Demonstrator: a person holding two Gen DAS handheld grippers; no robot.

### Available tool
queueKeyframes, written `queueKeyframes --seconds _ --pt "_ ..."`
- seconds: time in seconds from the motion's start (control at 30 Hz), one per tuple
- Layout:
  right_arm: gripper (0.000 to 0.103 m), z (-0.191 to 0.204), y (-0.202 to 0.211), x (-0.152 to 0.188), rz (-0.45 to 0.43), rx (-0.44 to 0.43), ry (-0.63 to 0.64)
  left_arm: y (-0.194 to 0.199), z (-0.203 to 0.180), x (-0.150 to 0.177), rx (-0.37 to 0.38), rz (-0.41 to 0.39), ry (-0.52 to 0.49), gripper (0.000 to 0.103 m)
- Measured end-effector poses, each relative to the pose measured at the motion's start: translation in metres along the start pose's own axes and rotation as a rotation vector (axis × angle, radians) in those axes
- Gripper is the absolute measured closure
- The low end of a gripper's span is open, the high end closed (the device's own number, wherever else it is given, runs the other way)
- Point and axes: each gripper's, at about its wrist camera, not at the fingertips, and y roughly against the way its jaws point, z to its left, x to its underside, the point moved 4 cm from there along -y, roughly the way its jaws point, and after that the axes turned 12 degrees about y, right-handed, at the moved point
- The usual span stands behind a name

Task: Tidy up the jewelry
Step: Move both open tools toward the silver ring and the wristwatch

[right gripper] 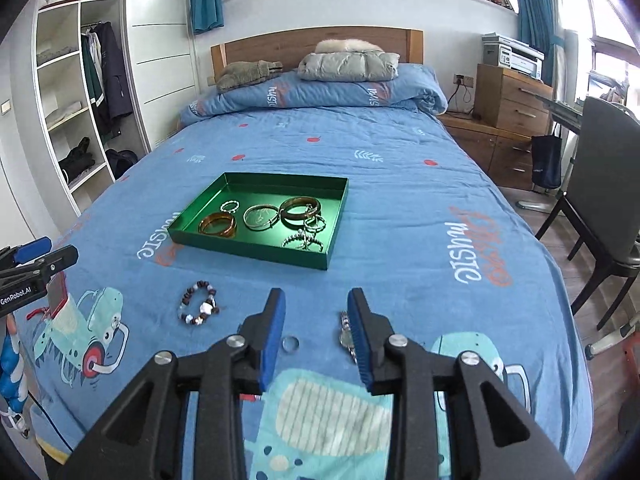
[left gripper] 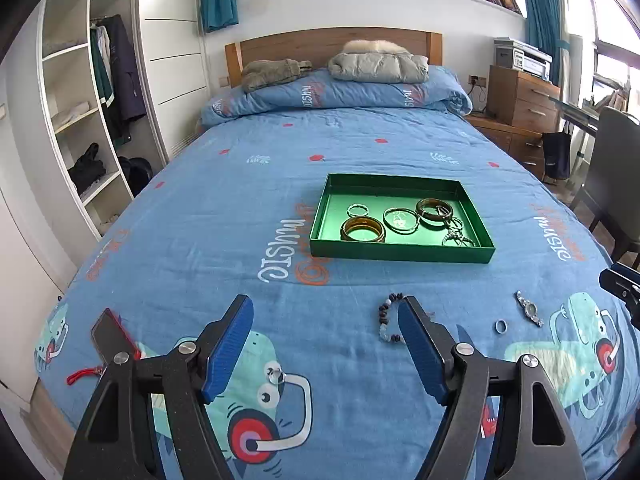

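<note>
Green is the colour of the tray (left gripper: 400, 250) that sits in the middle of the blue bedspread (left gripper: 280, 184). Some jewelry is already inside it. From left to right there is a wide amber bangle (left gripper: 363, 229), a small wavy ring-shaped bracelet (left gripper: 357, 210) behind it, a thin silver bangle (left gripper: 401, 220), a dark bangle (left gripper: 435, 210), and some small silver pieces (left gripper: 458, 236) in the near right corner. So a good part of the job looks done.

Three things still lie on the bedspread, in front of the tray. On the left is a beaded bracelet (right gripper: 199, 303) with dark and white beads. Next comes a small ring (right gripper: 290, 344). On the right is a silver wristwatch (right gripper: 346, 334). They lie apart from each other and away from the tray.

The left gripper (left gripper: 325, 346) has its blue fingers spread wide, and nothing is between them. In its view the beaded bracelet peeks out just behind its right finger. The right gripper (right gripper: 316, 338) is partly open and holds nothing. In its view the ring shows in the gap and the watch is half hidden by the right finger.

I think three pieces are left to pick up and put in the tray.
</note>
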Motion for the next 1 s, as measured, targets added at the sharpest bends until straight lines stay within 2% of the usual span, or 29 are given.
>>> queueKeyframes --seconds 0.2,0.5,0.73,1.0 --pt "0.072 0.000 0.030 0.026 -0.002 0.015 -0.010 0.024 0.001 0.022 0.004 -0.010 -0.004 0.029" --pt "0.072 -0.014 0.053 0.045 -0.020 0.038 -0.037 0.039 0.008 0.043 0.006 -0.004 0.010 0.029" --pt "0.072 -0.029 0.050 0.055 -0.015 0.039 -0.069 0.029 0.015 0.056 0.019 0.036 0.037 0.029" --pt "0.072 -0.040 0.027 0.067 0.015 0.017 -0.089 0.009 -0.008 0.067 0.083 0.086 0.012 0.029"
